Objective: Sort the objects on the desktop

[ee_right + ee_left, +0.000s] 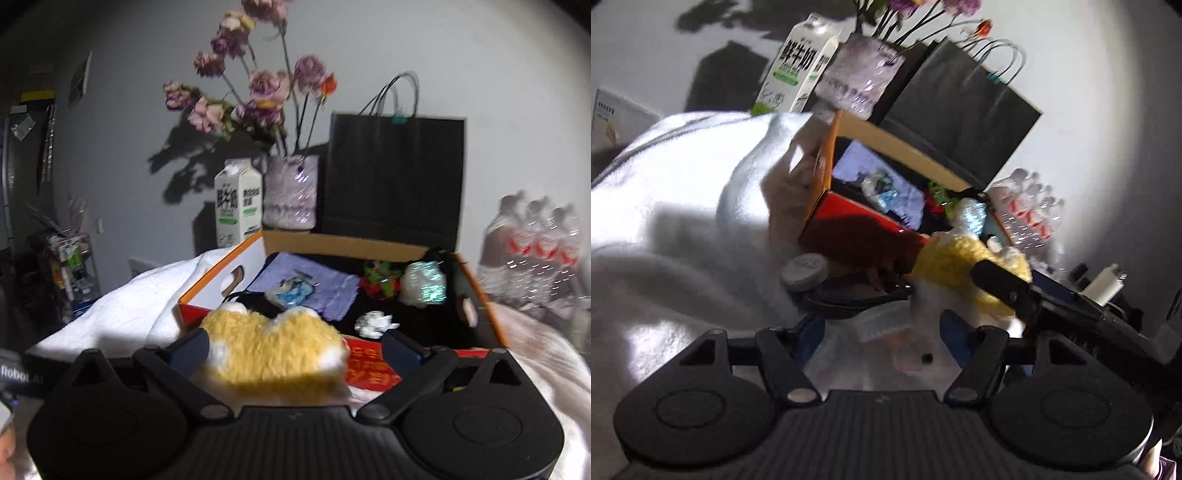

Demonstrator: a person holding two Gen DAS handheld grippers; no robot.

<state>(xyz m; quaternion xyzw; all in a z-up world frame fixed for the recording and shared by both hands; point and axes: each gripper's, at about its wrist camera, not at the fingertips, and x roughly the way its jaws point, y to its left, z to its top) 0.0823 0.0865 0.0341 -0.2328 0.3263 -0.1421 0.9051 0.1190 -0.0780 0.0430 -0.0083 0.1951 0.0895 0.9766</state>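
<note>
An open orange-and-red cardboard box (373, 242) stands on the white cloth and holds a purple cloth (325, 286), a blue wrapper, a crumpled paper ball (373, 325), a red-green toy and a shiny packet. My right gripper (295, 350) holds a yellow-and-white plush toy (273, 350) between its fingers, just in front of the box's near wall. In the left wrist view the same plush (960, 266) and one right finger (1001, 284) show beside the box (857, 236). My left gripper (882, 332) has its jaws apart with a white plush part (916, 354) between them.
A milk carton (238, 203), a vase of dried flowers (291, 192) and a black paper bag (395, 177) stand behind the box. A pack of water bottles (532, 251) is at the right. A grey round cap (805, 273) and a black strap lie on the white cloth.
</note>
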